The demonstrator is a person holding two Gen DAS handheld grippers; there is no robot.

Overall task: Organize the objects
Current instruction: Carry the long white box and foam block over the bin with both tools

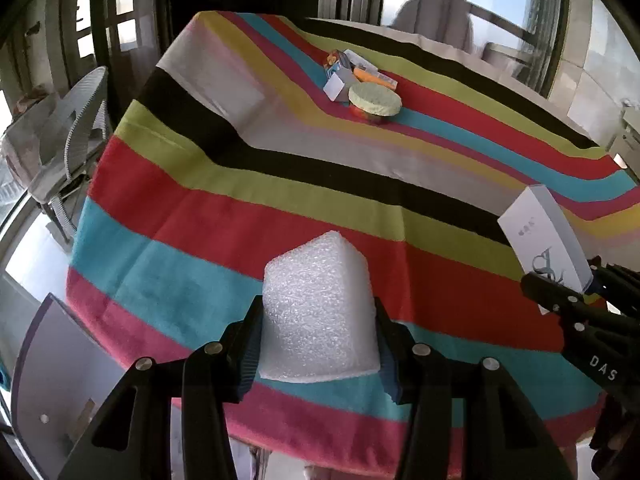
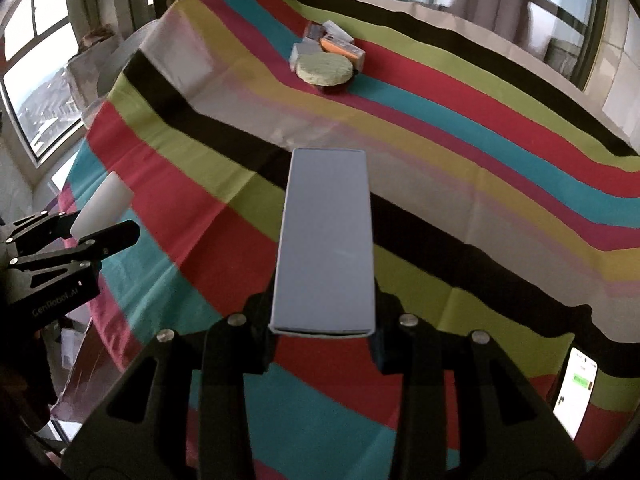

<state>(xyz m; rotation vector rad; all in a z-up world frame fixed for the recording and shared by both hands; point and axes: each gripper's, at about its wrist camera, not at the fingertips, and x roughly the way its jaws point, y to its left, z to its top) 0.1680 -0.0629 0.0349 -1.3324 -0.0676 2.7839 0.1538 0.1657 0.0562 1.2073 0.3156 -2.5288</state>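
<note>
Foam block clamped in my left hand-held gripper, white box in my right hand-held gripper, both carried above the table toward the far pile (presumably for grouping).

Left gripper clamps white foam block bottom centre over striped cloth; right gripper grips white box right edge; clutter pile upper centre.

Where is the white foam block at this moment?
The white foam block is clamped in the left gripper, held above the near edge of the striped tablecloth. In the right wrist view it appears at the far left.
</note>
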